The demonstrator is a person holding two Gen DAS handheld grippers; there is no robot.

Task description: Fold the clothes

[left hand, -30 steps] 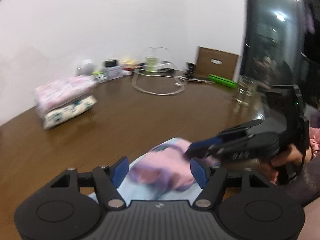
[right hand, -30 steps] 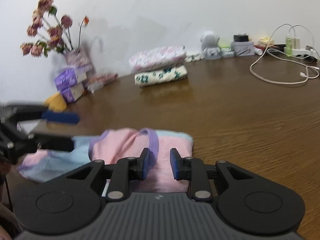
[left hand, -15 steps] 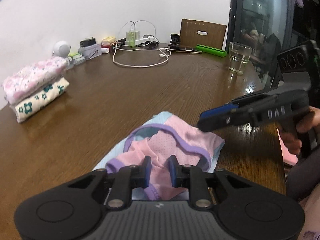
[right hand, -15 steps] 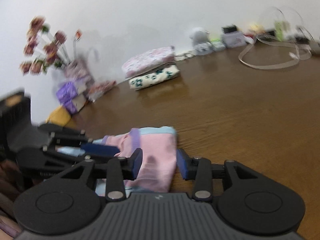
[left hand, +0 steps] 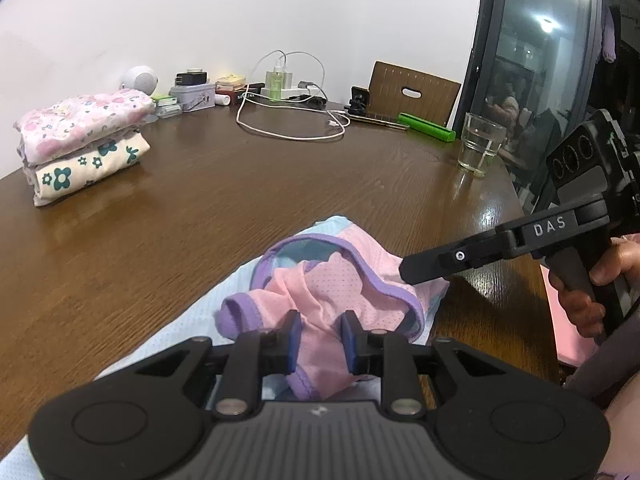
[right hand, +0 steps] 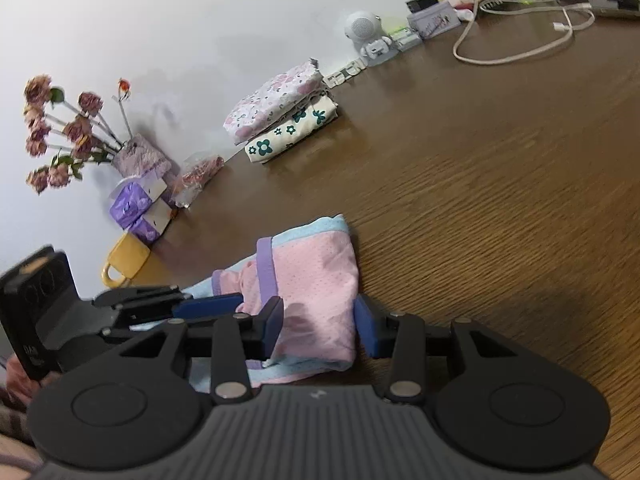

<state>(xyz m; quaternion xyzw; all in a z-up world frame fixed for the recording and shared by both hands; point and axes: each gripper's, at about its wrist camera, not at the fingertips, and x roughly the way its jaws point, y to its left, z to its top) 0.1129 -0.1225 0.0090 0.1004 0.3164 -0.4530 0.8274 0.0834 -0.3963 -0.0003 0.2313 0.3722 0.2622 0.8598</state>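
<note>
Since the earlier frames, the left gripper [left hand: 320, 334] has closed down, pinching a bunched fold of the pink and blue garment [left hand: 340, 280] on the table [left hand: 200, 200]. The right gripper [right hand: 319, 330] has opened and rolled; its jaws straddle the garment's folded edge without pressing, both grippers angled downward.

Garment [left hand: 344, 276] [right hand: 316, 276]: small, mesh-knit, pink panels with lilac binding and pale blue trim. Partly folded, lying on brown wooden table [left hand: 200, 208] at its near edge; upper layer bunched and rumpled, lilac-edged opening gaping toward the far side; pale blue layer spread flat beneath.

Folded stack [left hand: 84, 140] [right hand: 284, 116]: two pieces, pink floral print on top, cream with dark green flowers below. Squared, lying flat near the wall, well apart from the garment.
</note>
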